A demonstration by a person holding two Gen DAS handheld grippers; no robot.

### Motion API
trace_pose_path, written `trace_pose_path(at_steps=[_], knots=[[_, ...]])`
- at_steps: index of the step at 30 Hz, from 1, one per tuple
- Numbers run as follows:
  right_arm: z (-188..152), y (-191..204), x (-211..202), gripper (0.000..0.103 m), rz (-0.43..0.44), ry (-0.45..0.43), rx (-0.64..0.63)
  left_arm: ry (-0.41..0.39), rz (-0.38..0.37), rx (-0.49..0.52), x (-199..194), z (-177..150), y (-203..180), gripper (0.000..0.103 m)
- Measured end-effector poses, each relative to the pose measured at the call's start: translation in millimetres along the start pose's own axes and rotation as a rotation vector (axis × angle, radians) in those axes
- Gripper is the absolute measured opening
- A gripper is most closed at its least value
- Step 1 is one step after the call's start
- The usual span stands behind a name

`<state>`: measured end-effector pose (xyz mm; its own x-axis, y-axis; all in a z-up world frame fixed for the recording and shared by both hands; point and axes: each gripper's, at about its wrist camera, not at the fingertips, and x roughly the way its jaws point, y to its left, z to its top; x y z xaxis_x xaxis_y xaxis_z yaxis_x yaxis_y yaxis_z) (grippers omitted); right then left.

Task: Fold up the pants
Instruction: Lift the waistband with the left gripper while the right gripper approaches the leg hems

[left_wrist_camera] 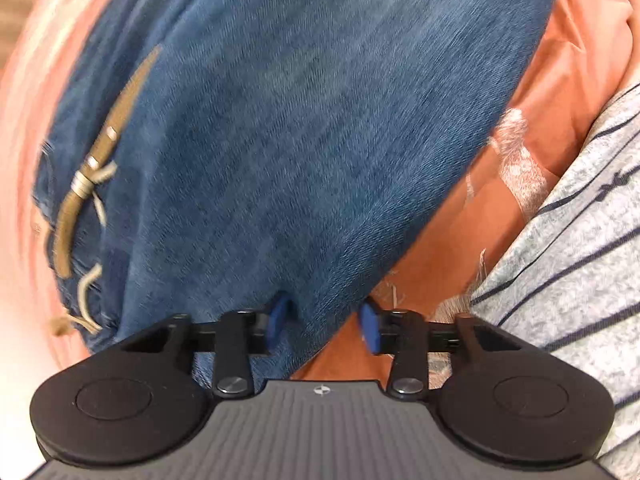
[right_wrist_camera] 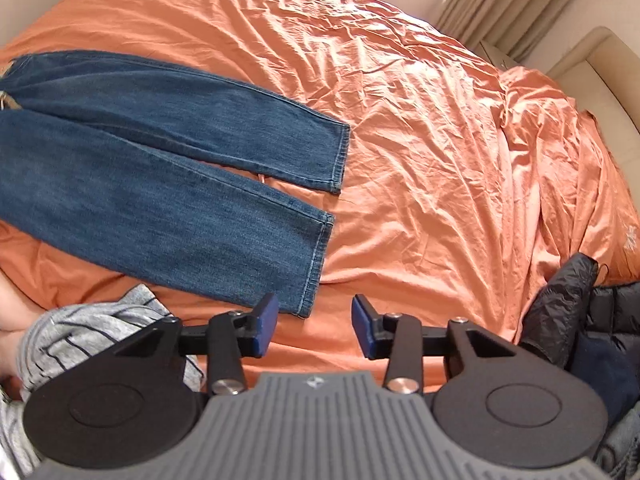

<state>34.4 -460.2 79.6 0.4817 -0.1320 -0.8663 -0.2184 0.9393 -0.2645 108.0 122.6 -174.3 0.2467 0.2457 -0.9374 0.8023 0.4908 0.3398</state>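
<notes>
Blue jeans (right_wrist_camera: 160, 184) lie spread on the orange bed sheet (right_wrist_camera: 440, 120), both legs flat with hems toward the right. My right gripper (right_wrist_camera: 314, 328) is open just above the sheet, beside the near leg's hem, nothing between its pads. In the left wrist view the jeans (left_wrist_camera: 300, 120) fill the frame, blurred, with a brown cord belt (left_wrist_camera: 100, 168) at the waist on the left. My left gripper (left_wrist_camera: 325, 324) hangs close over the denim's lower edge. Its blue pads stand apart with denim between them, and the cloth there looks flat, not pinched.
A grey striped garment (right_wrist_camera: 100, 320) lies at the near left of the bed, seen also as striped cloth (left_wrist_camera: 560, 260) at the right. A dark puffy jacket (right_wrist_camera: 580, 312) sits at the near right. Curtains (right_wrist_camera: 500, 8) and a beige headboard (right_wrist_camera: 600, 60) lie beyond.
</notes>
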Motion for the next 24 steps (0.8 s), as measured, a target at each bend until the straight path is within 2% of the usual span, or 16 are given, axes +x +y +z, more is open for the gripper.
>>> trace_pose_path(at_steps=[3, 10, 11, 12, 13, 15, 20, 24], knots=[[-16.8, 8.3, 23.3, 0.037, 0.031, -0.062, -0.133, -0.066, 0.036, -0.082, -18.4, -11.2, -1.2, 0.016], [-26.0, 22.5, 91.7, 0.036, 0.052, -0.038, -0.353, -0.245, 0.099, -0.423, -66.7, -33.7, 26.4, 0.010], [-28.4, 25.5, 101.6, 0.035, 0.057, -0.034, -0.393, -0.266, 0.104, -0.476, -74.6, -28.9, 38.7, 0.009], [-30.2, 28.1, 110.5, 0.027, 0.057, -0.024, -0.429, -0.280, 0.108, -0.515, -78.9, -26.3, 50.7, 0.009], [-32.1, 31.2, 119.3, 0.019, 0.054, -0.013, -0.465, -0.288, 0.113, -0.540, -82.1, -26.3, 52.7, 0.009], [-36.9, 38.3, 135.7, 0.015, 0.062, 0.001, -0.535, -0.293, 0.118, -0.584, -87.7, -25.4, 58.4, 0.009], [-49.1, 61.4, 165.4, 0.013, 0.116, 0.010, -0.707, -0.254, 0.115, -0.633, -87.0, -20.1, 61.0, 0.009], [-56.7, 71.1, 184.5, 0.015, 0.124, 0.008, -0.802, -0.234, 0.128, -0.650, -82.9, -16.4, 62.0, 0.009]])
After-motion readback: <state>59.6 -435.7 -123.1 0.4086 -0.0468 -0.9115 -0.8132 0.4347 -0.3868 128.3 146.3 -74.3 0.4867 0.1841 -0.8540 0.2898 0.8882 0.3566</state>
